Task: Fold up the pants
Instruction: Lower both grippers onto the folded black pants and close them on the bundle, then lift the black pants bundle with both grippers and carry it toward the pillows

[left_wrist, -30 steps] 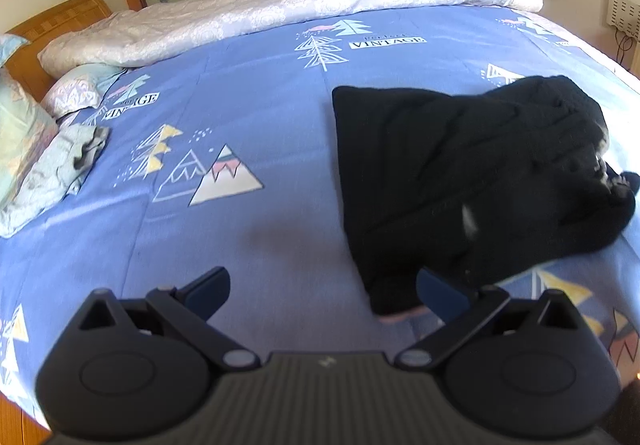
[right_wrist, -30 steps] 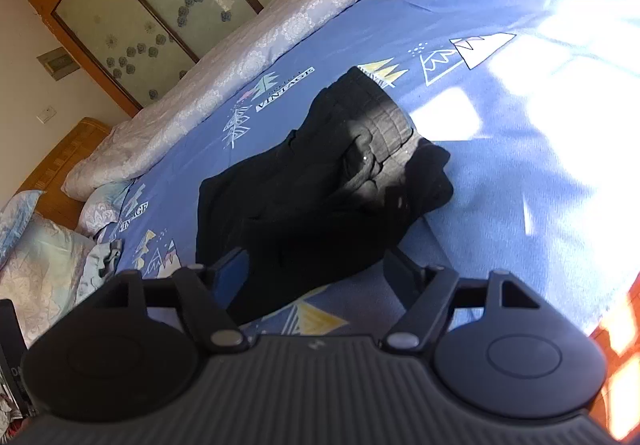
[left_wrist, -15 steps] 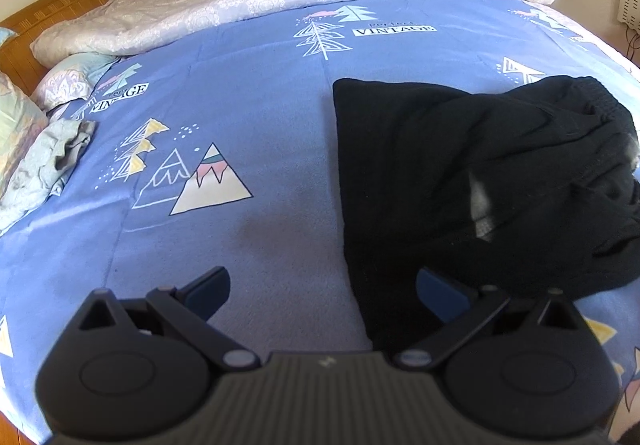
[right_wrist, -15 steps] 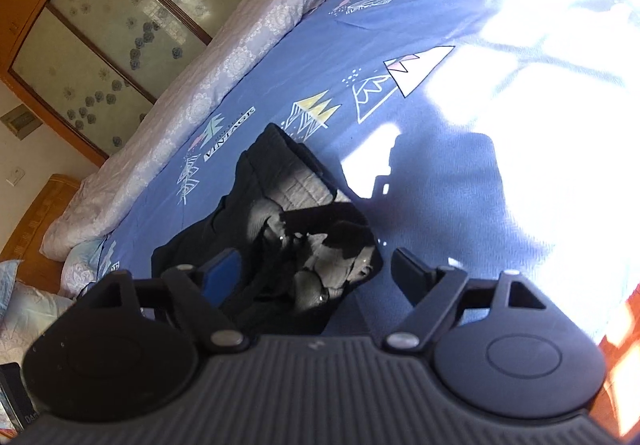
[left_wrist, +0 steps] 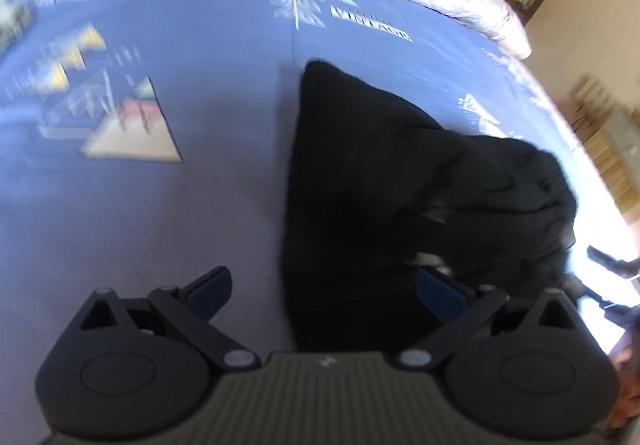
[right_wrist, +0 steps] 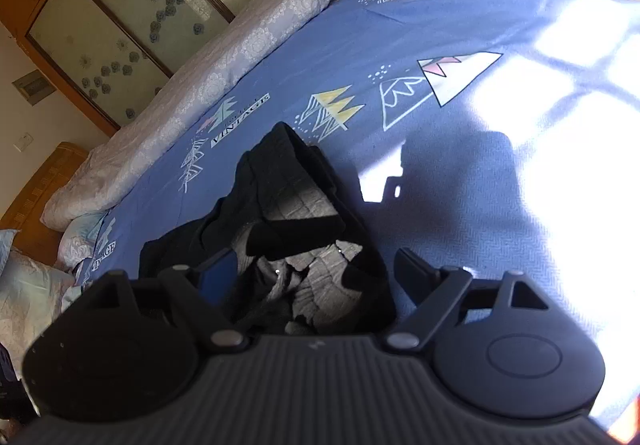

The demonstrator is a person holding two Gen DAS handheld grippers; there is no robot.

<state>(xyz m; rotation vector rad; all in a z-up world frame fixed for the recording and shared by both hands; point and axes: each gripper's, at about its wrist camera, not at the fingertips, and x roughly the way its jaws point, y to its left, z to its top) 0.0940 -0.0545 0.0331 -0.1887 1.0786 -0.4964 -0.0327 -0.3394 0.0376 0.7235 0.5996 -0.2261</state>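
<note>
Black pants (left_wrist: pixel 384 181) lie crumpled on the blue bedspread (left_wrist: pixel 200 205). In the left wrist view my left gripper (left_wrist: pixel 324 287) is open, close over the near end of the pants, with its right finger above the cloth. In the right wrist view my right gripper (right_wrist: pixel 316 271) is open, its fingers on either side of the bunched waistband end of the pants (right_wrist: pixel 288 213), where grey lining shows. The other gripper shows at the right edge of the left wrist view (left_wrist: pixel 608 269).
A white quilt (right_wrist: pixel 224 57) is rolled along the far side of the bed. Pillows (right_wrist: pixel 24 285) lie by the wooden headboard (right_wrist: pixel 36 197). A wooden wardrobe with glass doors (right_wrist: pixel 132 5) stands behind. Bright sunlight falls on the bedspread (right_wrist: pixel 552 125) at the right.
Both grippers have moved in closer to the pants. The left view has swung and blurred; the right gripper now straddles the bunched waistband end. The pants have not visibly moved.
</note>
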